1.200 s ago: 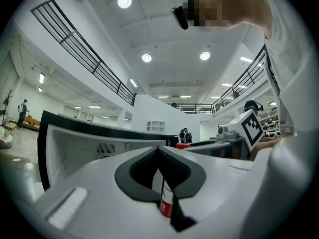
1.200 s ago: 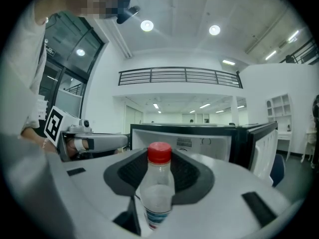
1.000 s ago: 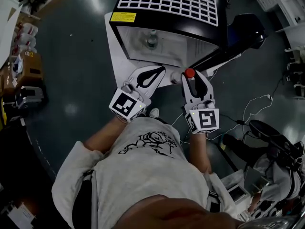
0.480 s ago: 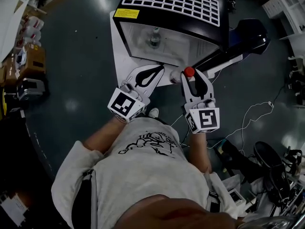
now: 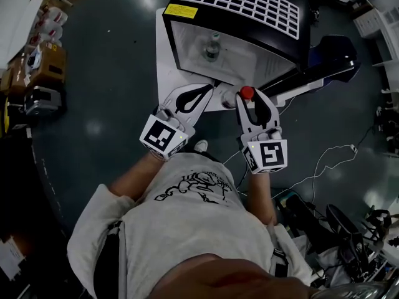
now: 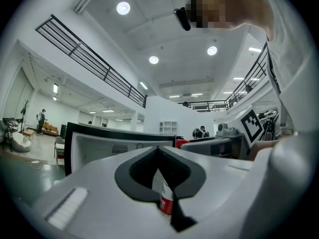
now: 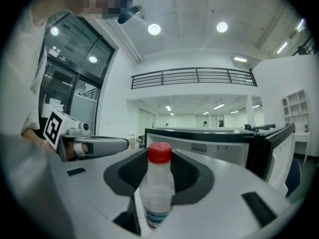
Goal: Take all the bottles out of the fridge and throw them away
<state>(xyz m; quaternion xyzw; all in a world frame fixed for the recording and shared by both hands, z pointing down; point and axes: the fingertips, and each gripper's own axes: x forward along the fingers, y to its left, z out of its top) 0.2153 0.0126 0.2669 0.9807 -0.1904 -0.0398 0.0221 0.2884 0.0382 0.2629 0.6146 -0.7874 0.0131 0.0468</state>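
Bottle [image 5: 247, 93], red-capped, stood upright between the right gripper's [image 5: 249, 103] jaws in front of the open fridge [image 5: 237, 5] in the head view. A second bottle [image 5: 213, 45] stood inside the fridge. Left gripper [image 5: 209, 89] view: jaw tips were together, gripping nothing, with the fridge beyond. Right gripper view: jaws were clamped on the bottle below its cap [image 7: 159, 152].

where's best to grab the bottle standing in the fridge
Grip the bottle round its body, below the neck, coming in level through the fridge's open front. It stands upright and alone, so fingers should fit either side of its round wall. The left gripper looks free.
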